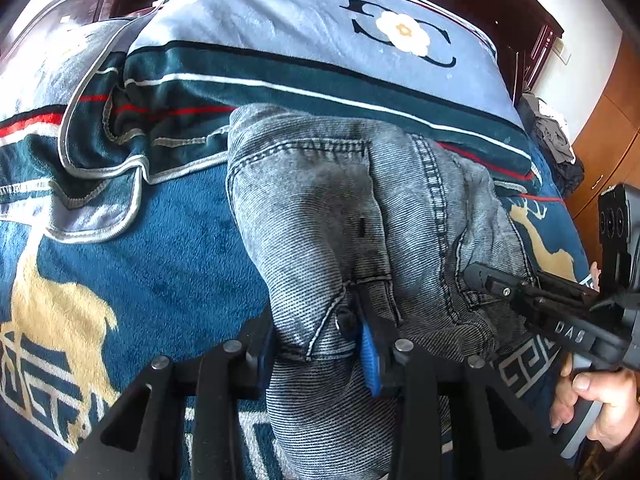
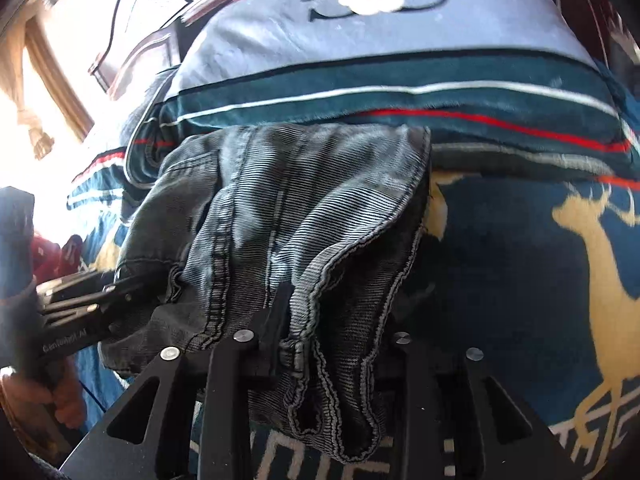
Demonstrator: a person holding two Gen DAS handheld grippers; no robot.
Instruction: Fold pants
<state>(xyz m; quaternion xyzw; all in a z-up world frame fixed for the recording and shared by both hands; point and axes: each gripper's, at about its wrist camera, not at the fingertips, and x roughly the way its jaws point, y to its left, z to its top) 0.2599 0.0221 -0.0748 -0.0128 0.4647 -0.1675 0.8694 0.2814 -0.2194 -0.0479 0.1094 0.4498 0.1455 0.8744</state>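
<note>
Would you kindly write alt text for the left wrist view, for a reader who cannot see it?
Grey jeans lie bunched on a blue blanket with gold deer, their near edge between the jaws of the left gripper. The right gripper, held by a hand, reaches onto the denim from the right. A striped pillow with a white flower lies behind.

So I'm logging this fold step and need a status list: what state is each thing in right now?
Jeans: folded over, bunched, lying on the bed blanket, far edge against the pillow.
Left claw: denim between its fingers.
Right claw: denim hem between its fingers.
Pillow: lying flat at the head of the bed.
Blanket: spread out, a rumpled corner near the pillow.
</note>
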